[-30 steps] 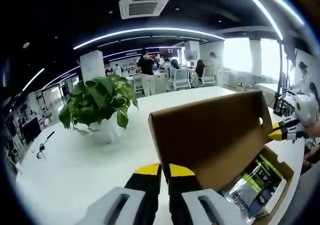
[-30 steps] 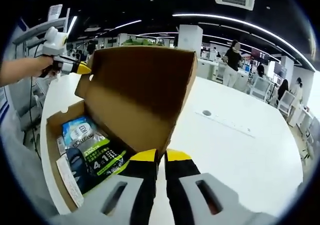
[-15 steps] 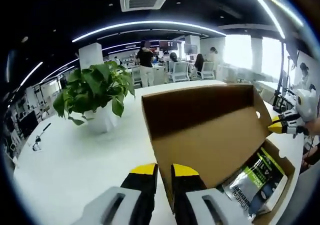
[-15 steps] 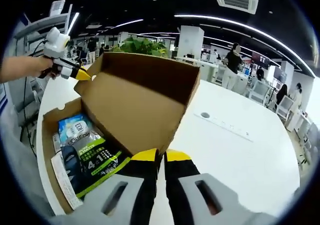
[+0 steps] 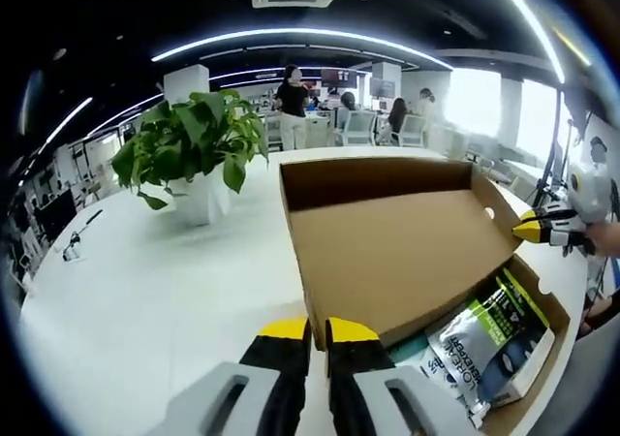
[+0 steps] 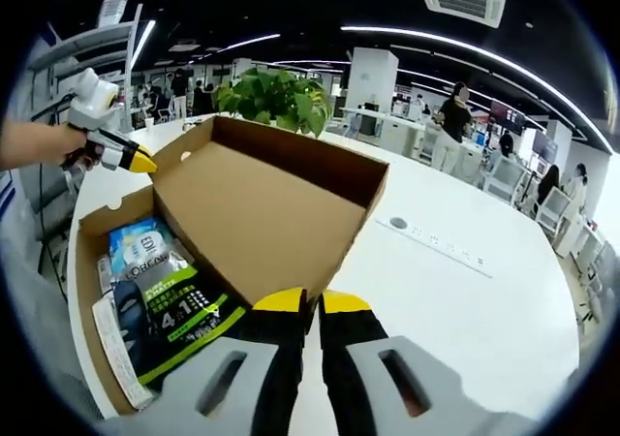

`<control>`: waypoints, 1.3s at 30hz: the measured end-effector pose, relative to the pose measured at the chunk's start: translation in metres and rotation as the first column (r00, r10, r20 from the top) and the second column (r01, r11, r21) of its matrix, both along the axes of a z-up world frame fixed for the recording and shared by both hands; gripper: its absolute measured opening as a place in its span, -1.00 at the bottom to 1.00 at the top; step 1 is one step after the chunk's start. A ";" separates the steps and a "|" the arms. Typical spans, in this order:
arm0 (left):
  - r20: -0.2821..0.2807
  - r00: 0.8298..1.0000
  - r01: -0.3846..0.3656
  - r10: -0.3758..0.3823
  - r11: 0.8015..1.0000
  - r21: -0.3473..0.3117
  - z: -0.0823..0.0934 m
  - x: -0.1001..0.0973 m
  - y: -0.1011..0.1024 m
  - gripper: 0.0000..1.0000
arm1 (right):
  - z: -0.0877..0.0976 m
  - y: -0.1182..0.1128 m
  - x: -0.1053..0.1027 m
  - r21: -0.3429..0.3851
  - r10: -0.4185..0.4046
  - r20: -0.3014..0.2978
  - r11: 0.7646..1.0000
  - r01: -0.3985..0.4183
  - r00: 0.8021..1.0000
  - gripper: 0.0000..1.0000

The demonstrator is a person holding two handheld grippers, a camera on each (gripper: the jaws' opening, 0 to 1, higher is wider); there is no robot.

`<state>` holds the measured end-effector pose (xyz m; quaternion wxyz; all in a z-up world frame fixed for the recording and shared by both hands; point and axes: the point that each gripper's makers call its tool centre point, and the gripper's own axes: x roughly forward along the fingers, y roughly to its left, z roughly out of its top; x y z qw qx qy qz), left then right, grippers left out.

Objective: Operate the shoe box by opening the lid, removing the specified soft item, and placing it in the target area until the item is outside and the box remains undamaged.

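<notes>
In the left gripper view, the left hand-held gripper [image 5: 318,331] is seen nearest the lens, its yellow-tipped black jaws pressed together at the near edge of the cardboard lid [image 5: 397,247], though a grip on that edge cannot be confirmed. In the right gripper view, the right hand-held gripper [image 6: 311,305] is likewise shown with its jaws closed against each other, at the lid's [image 6: 257,213] opposite corner; whether cardboard is pinched cannot be told. The brown shoe box [image 5: 547,310] is seen resting open on the white surface [image 5: 145,281], its plain, unmarked lid swung back and tilted low, the raised rim facing up. Inside the box [image 6: 92,233], soft packets are seen lying flat: a dark pouch with a green band and "4:1" lettering [image 6: 179,315], and behind it a blue packet [image 6: 150,252] with white print. The same dark-and-green pouch [image 5: 489,344] is shown in the left gripper view, just under the lid's lower edge. At the lid's far corner, the other hand-held gripper [image 5: 542,231] is visible with its yellow tip near the cardboard, and its counterpart [image 6: 121,153] is held by a person's hand [image 6: 34,145]. Beyond the box, a leafy potted plant [image 5: 189,160] in a white pot stands on the surface. An open office with people is seen behind.
</notes>
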<state>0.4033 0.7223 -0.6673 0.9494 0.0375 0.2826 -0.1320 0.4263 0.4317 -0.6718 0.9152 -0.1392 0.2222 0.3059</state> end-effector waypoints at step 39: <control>-0.060 0.998 -0.032 0.031 0.999 -0.002 -0.015 0.012 0.001 -0.96 | -0.021 0.000 0.015 0.017 -0.063 -0.153 0.998 0.066 0.986 -0.93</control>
